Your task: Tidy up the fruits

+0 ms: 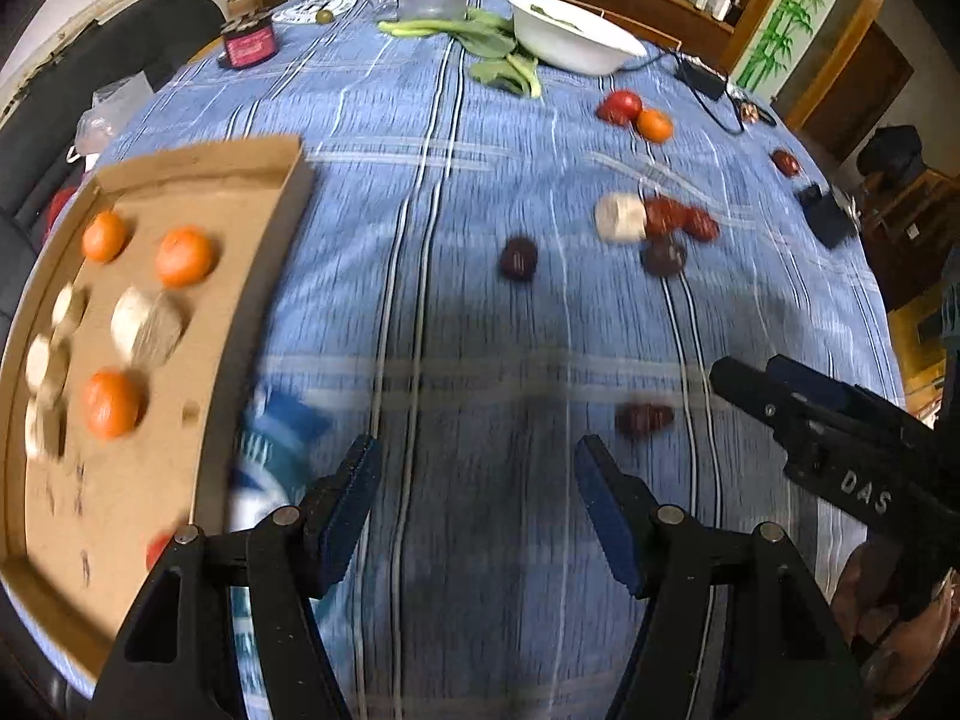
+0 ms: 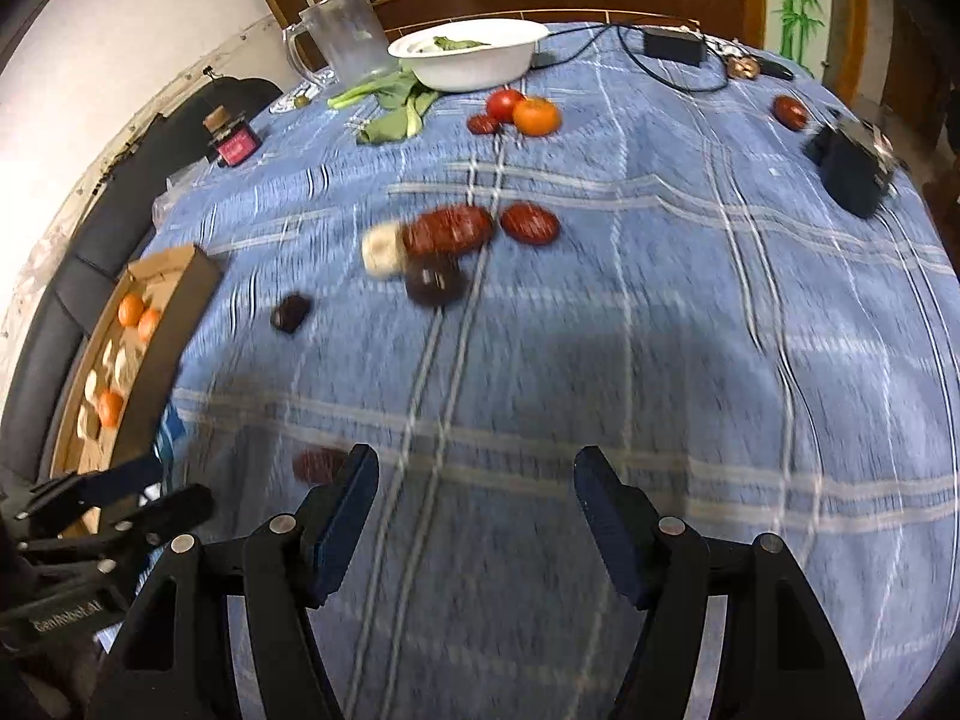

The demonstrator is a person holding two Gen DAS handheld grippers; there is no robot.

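Observation:
My left gripper (image 1: 477, 462) stands open over the blue cloth, nothing between its fingers. A shallow cardboard tray (image 1: 252, 165) at its left holds three oranges (image 1: 185, 256) and several pale cut pieces (image 1: 147, 324). A dark red date (image 1: 643, 419) lies just ahead and right of it. My right gripper (image 2: 477, 468) is open too and holds nothing, with that date (image 2: 318, 465) by its left finger. Farther out lie a dark fruit (image 2: 290, 312), a pale piece (image 2: 384, 249) beside red dates (image 2: 447, 229), a second dark fruit (image 2: 435, 282), and a tomato (image 2: 504, 103) touching an orange (image 2: 536, 116).
A white bowl (image 2: 474, 69), leafy greens (image 2: 396, 105) and a clear jug (image 2: 348, 39) stand at the table's far side. A black box (image 2: 852, 171), a lone date (image 2: 789, 111), a pink-labelled jar (image 2: 234, 141) and a black cable (image 2: 672, 75) sit near the edges.

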